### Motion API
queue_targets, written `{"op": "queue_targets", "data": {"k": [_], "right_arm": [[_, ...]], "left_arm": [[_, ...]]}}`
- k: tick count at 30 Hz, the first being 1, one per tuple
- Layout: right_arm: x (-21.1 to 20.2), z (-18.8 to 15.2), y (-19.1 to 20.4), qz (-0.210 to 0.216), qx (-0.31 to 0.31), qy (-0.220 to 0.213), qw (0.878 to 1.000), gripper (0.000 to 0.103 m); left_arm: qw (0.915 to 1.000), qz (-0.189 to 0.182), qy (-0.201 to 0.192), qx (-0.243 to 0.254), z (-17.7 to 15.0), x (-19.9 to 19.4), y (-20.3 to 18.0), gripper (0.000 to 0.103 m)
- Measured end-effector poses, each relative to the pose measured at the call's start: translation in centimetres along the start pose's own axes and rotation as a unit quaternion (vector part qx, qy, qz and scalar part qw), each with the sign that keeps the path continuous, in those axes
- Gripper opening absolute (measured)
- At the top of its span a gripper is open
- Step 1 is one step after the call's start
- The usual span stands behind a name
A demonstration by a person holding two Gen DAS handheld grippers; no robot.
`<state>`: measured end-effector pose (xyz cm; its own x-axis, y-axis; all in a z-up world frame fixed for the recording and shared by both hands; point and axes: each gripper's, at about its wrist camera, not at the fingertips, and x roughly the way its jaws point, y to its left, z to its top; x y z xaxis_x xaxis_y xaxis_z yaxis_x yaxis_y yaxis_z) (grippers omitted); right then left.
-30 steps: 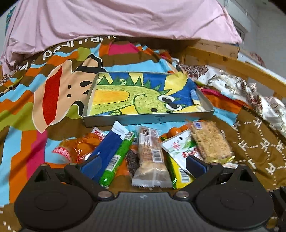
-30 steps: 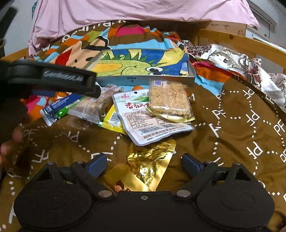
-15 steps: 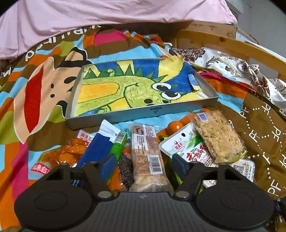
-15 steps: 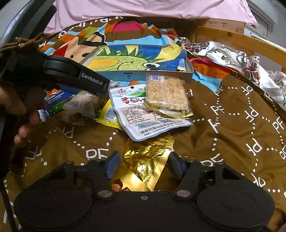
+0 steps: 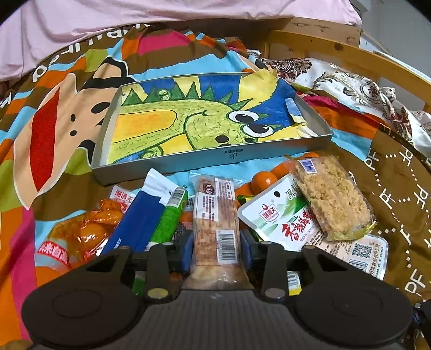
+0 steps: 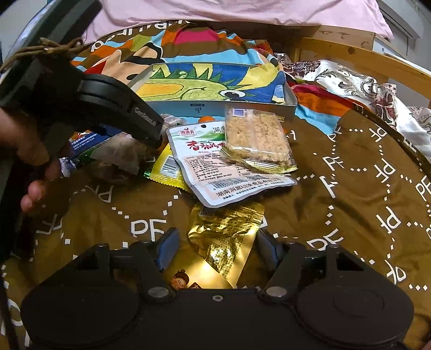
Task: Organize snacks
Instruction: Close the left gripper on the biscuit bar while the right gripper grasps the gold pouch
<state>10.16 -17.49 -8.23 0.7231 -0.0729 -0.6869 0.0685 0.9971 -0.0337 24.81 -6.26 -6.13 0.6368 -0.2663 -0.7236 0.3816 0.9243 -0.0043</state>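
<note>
A grey tray [image 5: 215, 158] lined with a dinosaur drawing lies on the bed, with a pile of snacks in front of it. My left gripper [image 5: 216, 250] is closing on a clear-wrapped cake bar [image 5: 215, 210], and both blue pads sit against its sides. In the right wrist view the same gripper [image 6: 115, 107] reaches into the pile, held by a hand [image 6: 32, 150]. My right gripper [image 6: 217, 249] straddles a gold foil packet [image 6: 226, 228] on the brown blanket. Its jaws are opening slightly and its left pad stands clear of the foil.
Beside the bar lie a blue packet [image 5: 140, 220], a green stick [image 5: 169, 215], an orange pouch [image 5: 86, 234], small oranges [image 5: 262, 179], a white-green pouch [image 5: 272, 215] and a rice-crisp bar [image 5: 331, 196]. A wooden bed frame [image 5: 350, 56] runs along the right, with a pink quilt [image 5: 134, 21] behind.
My left gripper moved forward over the pile and its jaws closed from wide open onto the cake bar. The right gripper's jaws narrowed around the gold packet without shifting place.
</note>
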Motion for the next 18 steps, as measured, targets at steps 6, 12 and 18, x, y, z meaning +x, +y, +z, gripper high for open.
{"op": "queue_targets", "data": {"k": [6,12,18], "right_arm": [[-0.3,0.0,-0.1,0.006,0.005,-0.003,1.0,0.057],[-0.7,0.0,-0.3,0.005,0.015,0.001,1.0,0.059],[-0.6,-0.3,0.2,0.014,0.008,0.009,1.0,0.072]], "left_arm": [[0.9999,-0.005,0.008,-0.01,-0.8,-1.6,0.3,0.039],[0.9998,-0.008,0.012,-0.013,-1.9,-3.1,0.1,0.038],[0.9998,-0.01,0.013,-0.01,-1.9,-2.7,0.0,0.039]]}}
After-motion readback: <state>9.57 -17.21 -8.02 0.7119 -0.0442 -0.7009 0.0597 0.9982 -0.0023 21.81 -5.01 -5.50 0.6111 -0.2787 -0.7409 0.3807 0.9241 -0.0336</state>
